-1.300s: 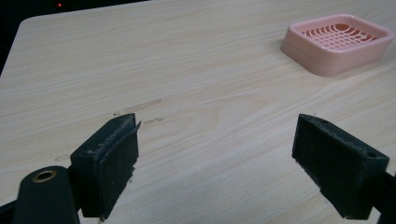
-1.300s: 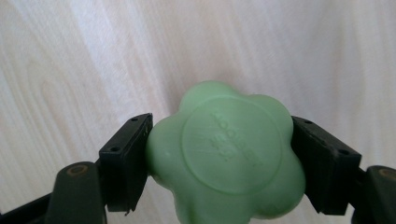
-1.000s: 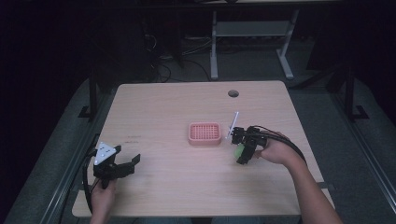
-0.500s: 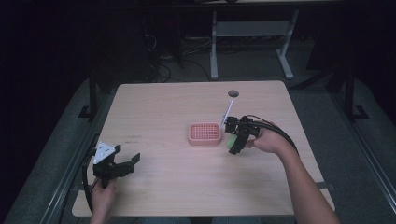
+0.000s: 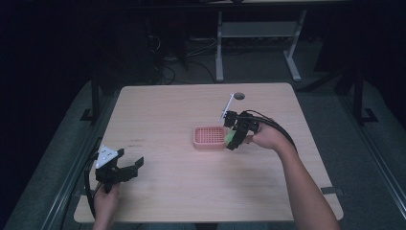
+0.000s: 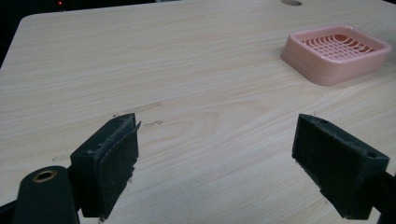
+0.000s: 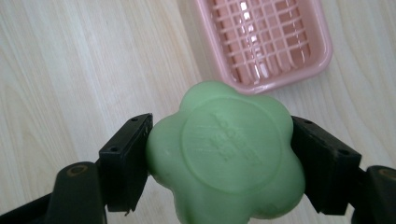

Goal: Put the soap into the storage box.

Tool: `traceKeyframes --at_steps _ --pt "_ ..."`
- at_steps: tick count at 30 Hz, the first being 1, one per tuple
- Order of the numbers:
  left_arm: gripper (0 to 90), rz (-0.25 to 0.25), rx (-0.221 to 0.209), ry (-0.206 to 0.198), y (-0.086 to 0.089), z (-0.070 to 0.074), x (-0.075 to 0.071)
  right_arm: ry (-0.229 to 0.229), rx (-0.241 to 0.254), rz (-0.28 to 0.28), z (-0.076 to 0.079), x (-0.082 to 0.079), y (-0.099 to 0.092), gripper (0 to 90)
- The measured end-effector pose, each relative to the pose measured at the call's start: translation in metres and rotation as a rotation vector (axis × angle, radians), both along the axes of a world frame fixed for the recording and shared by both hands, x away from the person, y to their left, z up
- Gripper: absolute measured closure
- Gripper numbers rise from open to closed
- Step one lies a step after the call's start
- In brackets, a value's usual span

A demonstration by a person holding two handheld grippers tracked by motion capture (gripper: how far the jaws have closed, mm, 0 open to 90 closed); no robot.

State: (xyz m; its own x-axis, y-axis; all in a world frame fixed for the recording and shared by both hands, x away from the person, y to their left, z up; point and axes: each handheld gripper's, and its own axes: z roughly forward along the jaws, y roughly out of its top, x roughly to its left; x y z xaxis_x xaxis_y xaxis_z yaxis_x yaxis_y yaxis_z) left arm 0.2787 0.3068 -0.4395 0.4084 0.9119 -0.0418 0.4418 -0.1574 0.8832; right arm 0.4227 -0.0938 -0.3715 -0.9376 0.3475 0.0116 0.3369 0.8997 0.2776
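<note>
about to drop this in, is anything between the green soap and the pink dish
Nothing visible. The right gripper holds the green soap at the near edge of the pink soap dish, whose grid is bare, with only wooden table around it. The left gripper sits far off, open.

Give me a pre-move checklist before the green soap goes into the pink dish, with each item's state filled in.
1. Grip: right gripper has both jaws pressed on the sides of the green soap: ok.
2. Pink dish empty, grid bare: ok.
3. Dish sits flat on the table: ok.
4. Soap centred over the dish: not ok; it is at the dish's right edge in the high view.
5. Left gripper open, well away from the dish: ok.
6. Soap's height above the dish rim: cannot tell.
</note>
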Motion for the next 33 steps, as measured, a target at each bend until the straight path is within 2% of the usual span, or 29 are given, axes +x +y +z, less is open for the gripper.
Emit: traceKeyframes --at_steps 8,12,18,33 --pt "14.3 0.007 -0.011 0.000 0.002 0.000 0.000 0.006 0.017 -0.010 -0.005 0.010 0.006 26.0" --pt "14.3 0.007 -0.013 -0.004 0.002 0.000 0.000 0.000 0.009 0.002 -0.005 0.016 0.017 26.0" --pt "14.3 0.007 -0.015 -0.003 0.002 0.000 -0.001 -0.006 0.035 0.009 -0.003 0.022 0.029 26.0" --pt "14.3 0.005 -0.017 -0.001 0.002 0.000 0.000 0.017 0.057 -0.007 -0.028 0.046 0.053 26.0"
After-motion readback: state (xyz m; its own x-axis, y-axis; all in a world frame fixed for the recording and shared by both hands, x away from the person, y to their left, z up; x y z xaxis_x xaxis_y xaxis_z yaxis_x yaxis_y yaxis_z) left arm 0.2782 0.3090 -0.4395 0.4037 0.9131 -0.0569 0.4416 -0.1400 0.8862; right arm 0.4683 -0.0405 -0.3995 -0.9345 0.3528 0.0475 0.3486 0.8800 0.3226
